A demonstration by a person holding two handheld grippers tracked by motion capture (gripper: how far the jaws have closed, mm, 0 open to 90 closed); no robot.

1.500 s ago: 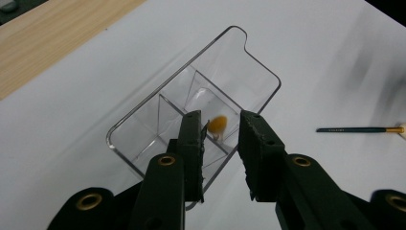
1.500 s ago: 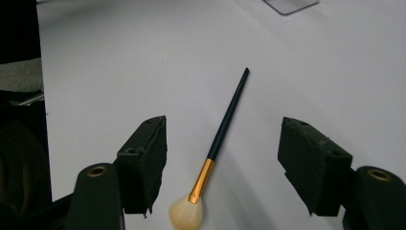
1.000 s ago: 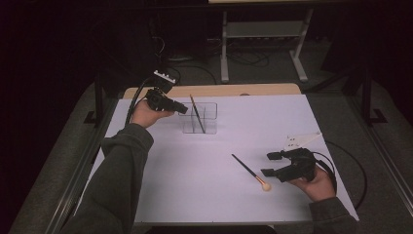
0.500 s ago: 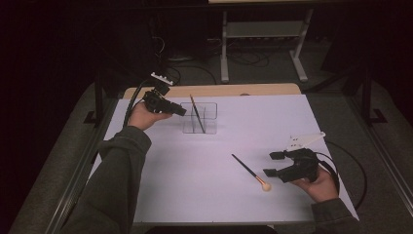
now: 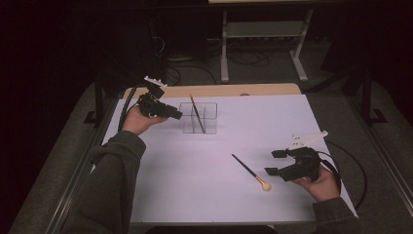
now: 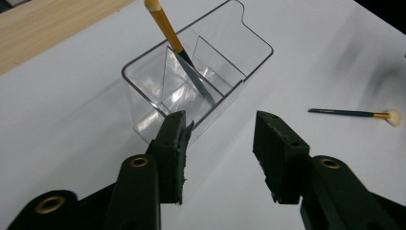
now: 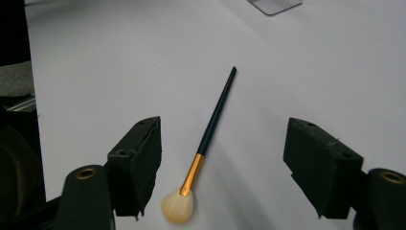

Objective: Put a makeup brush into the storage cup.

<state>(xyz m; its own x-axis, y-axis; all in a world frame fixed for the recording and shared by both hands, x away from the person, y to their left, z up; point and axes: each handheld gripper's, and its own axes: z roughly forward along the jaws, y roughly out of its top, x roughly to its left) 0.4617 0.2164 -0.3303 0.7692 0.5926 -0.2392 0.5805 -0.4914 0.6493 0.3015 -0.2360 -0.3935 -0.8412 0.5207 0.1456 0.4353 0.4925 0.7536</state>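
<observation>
One thin gold-handled brush (image 5: pixel 196 113) standing in clear plastic organizer (image 5: pixel 210 108), second dark-handled fluffy brush (image 5: pixel 249 170) lying on white surface (image 5: pixel 195 180) between wide-apart right claw (image 5: pixel 275 162), left claw (image 5: pixel 176 114) just opening, empty.

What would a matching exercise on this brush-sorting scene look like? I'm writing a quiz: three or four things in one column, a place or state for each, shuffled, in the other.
Things
1. clear organizer
2. orange-handled brush
3. dark-handled brush
4. right hand-held gripper

Places or states
A. lying flat on the white tabletop
B. leaning inside a compartment
C. jaws open, nothing between them
D. standing near the table's far edge

Pairs: 1-D, 2-B, 3-A, 4-C
</observation>
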